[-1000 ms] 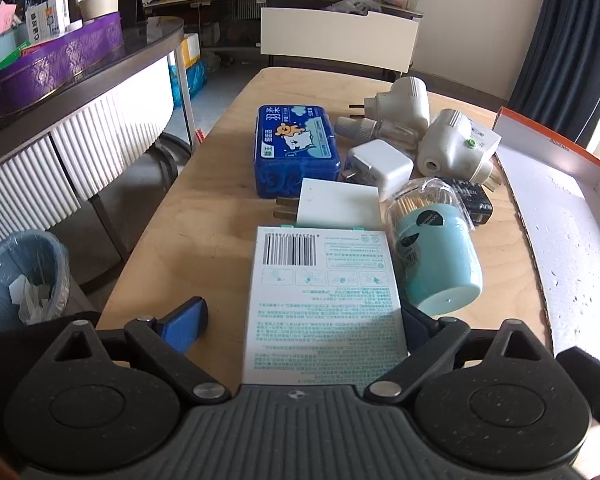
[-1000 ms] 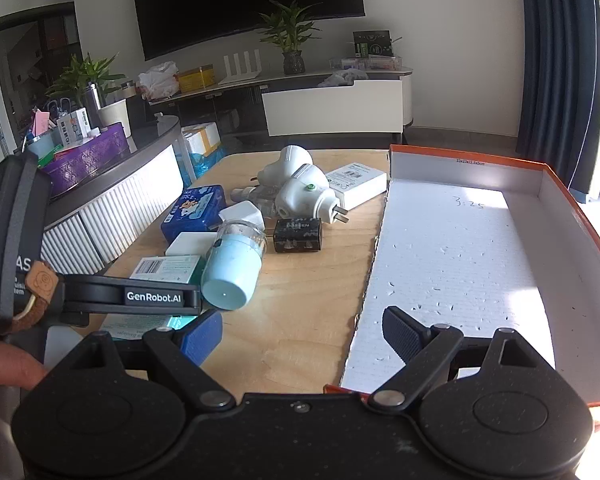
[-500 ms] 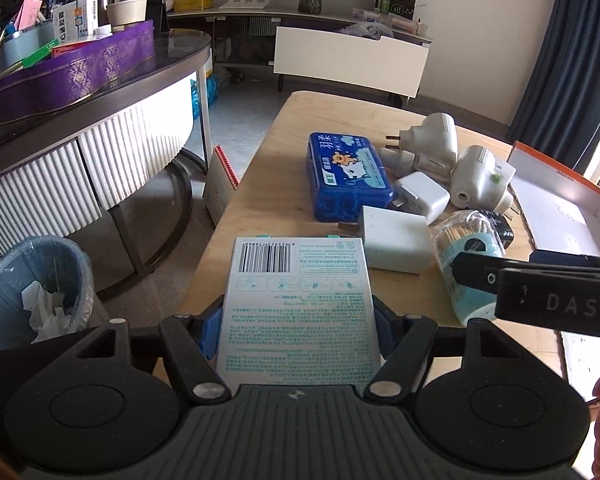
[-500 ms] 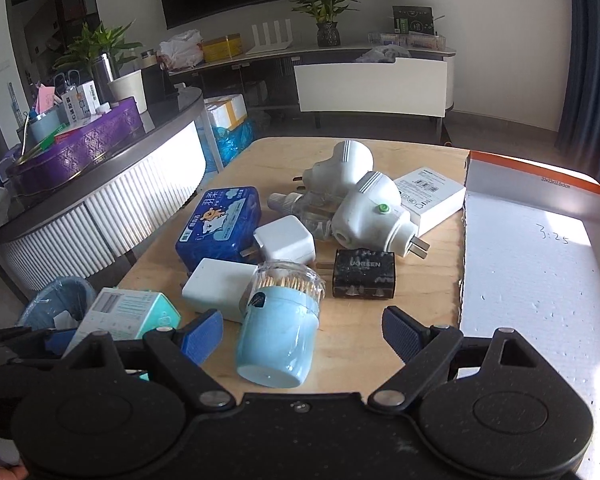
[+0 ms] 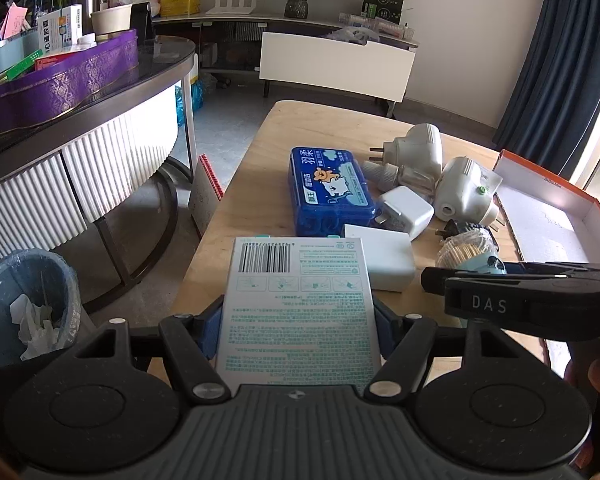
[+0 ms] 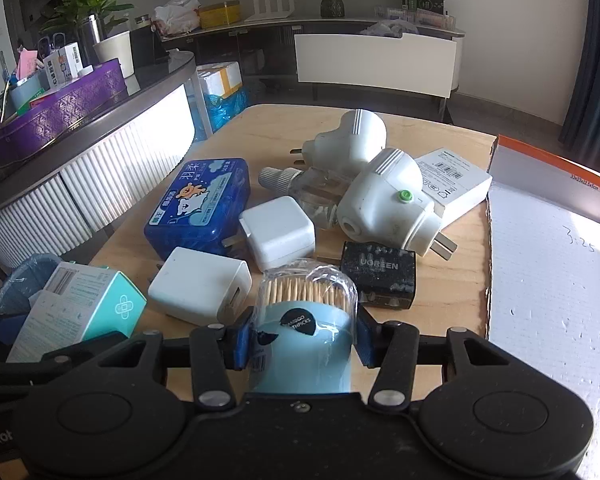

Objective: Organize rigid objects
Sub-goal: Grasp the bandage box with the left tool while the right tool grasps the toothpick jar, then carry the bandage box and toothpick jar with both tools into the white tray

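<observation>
The biggest risk sits with the orange-edged box [image 6: 556,264], at about 3 o'clock on the table [image 6: 432,128]: both loads probably have to cross toward it, and the two arms are close together, so one could knock the other in transit. The next risk is the pile. The right hand-held gripper [image 6: 302,336] is clamped on the blue toothpick jar [image 6: 304,340], whose clear top touches or nearly touches the white charger [image 6: 198,286] at 10 o'clock and the black UGREEN adapter [image 6: 378,276] at 1 o'clock; a careless lift could drag either. The jar is round and smooth, so in my judgement it could twist or slip between the pads. The left hand-held gripper [image 5: 298,328] is clamped on the flat white-and-teal carton [image 5: 298,304], held near its rear end, so its far end could sag or catch the charger at 1 o'clock.

The table is pale wood, crowded with a blue plastic case [image 6: 198,204], two white plug-in units and a small white box. Around it: a curved fluted counter, a lined bin on the floor at 9 o'clock, a low white cabinet and dark curtains.
</observation>
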`<state>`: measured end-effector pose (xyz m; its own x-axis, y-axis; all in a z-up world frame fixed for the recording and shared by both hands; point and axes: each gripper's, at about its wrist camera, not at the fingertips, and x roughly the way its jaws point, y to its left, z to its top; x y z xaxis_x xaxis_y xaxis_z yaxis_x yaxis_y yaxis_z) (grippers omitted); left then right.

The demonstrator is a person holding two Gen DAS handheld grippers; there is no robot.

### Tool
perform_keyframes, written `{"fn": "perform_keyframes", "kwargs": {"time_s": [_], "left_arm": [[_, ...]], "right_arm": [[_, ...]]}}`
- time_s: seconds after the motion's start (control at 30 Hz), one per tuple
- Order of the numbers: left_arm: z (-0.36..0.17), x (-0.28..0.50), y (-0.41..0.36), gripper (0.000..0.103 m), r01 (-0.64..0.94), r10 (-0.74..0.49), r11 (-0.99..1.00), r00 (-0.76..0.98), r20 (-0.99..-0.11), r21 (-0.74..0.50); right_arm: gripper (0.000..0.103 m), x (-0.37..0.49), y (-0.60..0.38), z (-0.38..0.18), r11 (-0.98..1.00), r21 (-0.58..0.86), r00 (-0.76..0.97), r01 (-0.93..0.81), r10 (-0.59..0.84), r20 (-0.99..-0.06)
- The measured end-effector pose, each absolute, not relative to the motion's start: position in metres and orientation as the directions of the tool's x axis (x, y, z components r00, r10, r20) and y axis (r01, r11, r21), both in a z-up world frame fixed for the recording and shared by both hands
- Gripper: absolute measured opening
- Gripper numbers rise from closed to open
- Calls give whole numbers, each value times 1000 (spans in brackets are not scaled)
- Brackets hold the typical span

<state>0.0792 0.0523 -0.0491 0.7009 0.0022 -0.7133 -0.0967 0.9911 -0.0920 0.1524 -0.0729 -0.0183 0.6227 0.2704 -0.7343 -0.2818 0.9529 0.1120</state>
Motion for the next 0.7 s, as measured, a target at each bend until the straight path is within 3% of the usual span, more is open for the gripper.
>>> {"fn": "perform_keyframes", "kwargs": {"time_s": [0.3, 0.7], "left_arm": [[-30, 84, 31, 72, -37, -39, 995, 714, -699, -94], [-5, 98, -25, 72, 108, -144, 990, 723, -676, -94]], "right_arm": [[60, 126, -111, 22, 957, 152, 683, -249, 284, -673], [60, 108, -171, 54, 983, 146, 749, -110, 179, -638]]}}
